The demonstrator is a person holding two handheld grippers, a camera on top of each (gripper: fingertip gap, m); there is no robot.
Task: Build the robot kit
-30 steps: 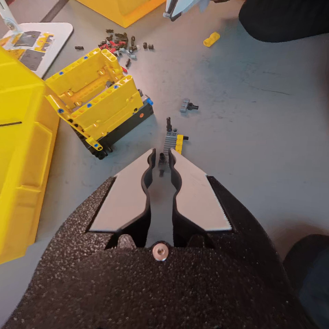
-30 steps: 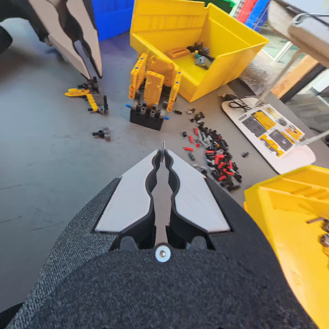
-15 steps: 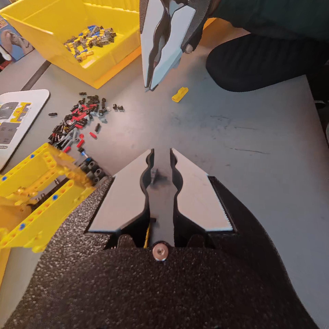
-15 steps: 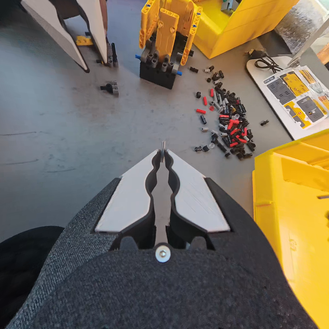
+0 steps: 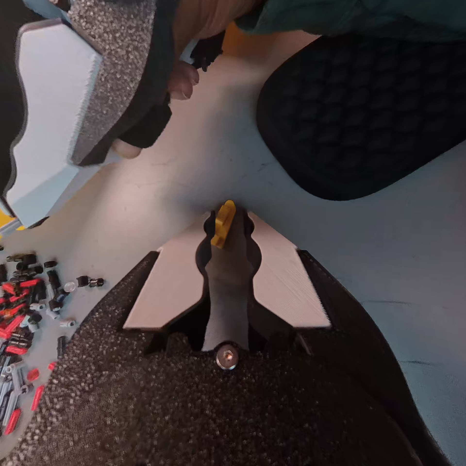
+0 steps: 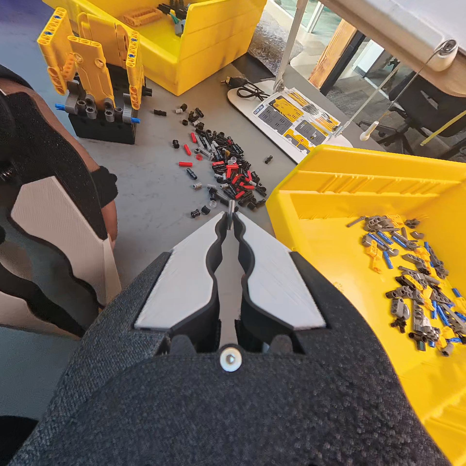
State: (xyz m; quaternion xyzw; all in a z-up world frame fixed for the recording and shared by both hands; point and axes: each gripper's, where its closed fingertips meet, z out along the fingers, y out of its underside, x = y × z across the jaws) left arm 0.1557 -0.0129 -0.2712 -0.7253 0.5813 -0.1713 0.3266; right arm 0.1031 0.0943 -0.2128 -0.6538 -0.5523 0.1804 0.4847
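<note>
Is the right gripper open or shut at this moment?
Shut. In the right wrist view the right gripper has its fingertips pinched on a thin grey pin that sticks out past them, above the grey table.

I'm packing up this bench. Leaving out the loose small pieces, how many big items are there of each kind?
Yellow bins: 2
Part-built yellow model: 1
Instruction sheet: 1
Grippers: 2, the left gripper and the right gripper
Total: 6
</note>
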